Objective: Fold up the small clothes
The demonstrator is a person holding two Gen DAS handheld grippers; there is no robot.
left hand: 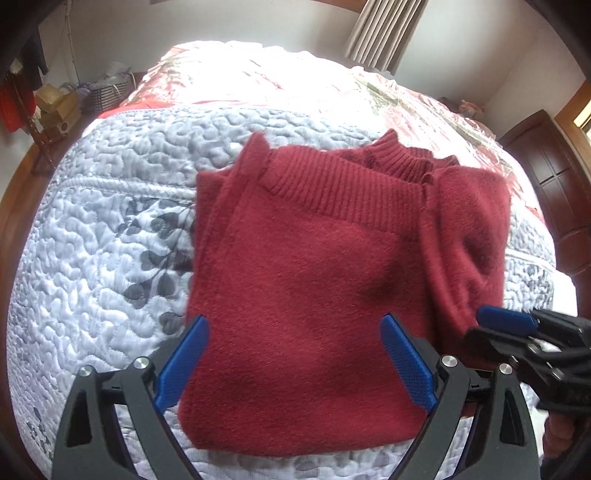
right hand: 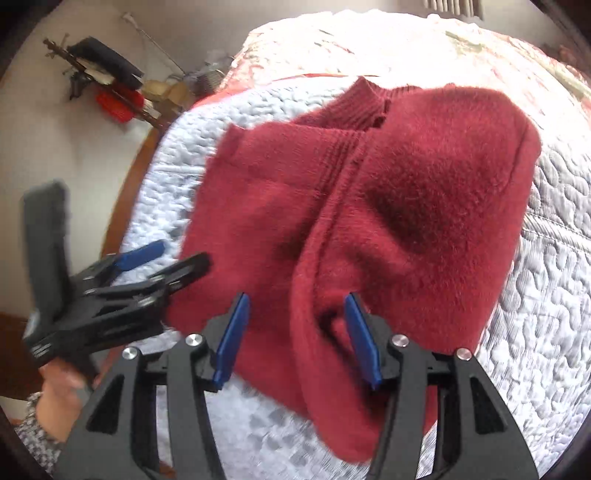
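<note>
Partly folded red sweater (left hand: 295,280) | left hand-held gripper (left hand: 295,328) wide | right hand-held gripper (right hand: 295,306) wide, blurred

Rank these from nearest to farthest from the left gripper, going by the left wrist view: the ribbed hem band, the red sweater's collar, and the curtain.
From the left gripper:
1. Ribbed hem band, folded across the red sweater, mid-frame.
2. Collar, just behind, slightly right.
3. Curtain, beyond the bed, top right.

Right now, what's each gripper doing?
Left gripper: open over the sweater, holding nothing.
Right gripper: open over the sweater, holding nothing.
</note>
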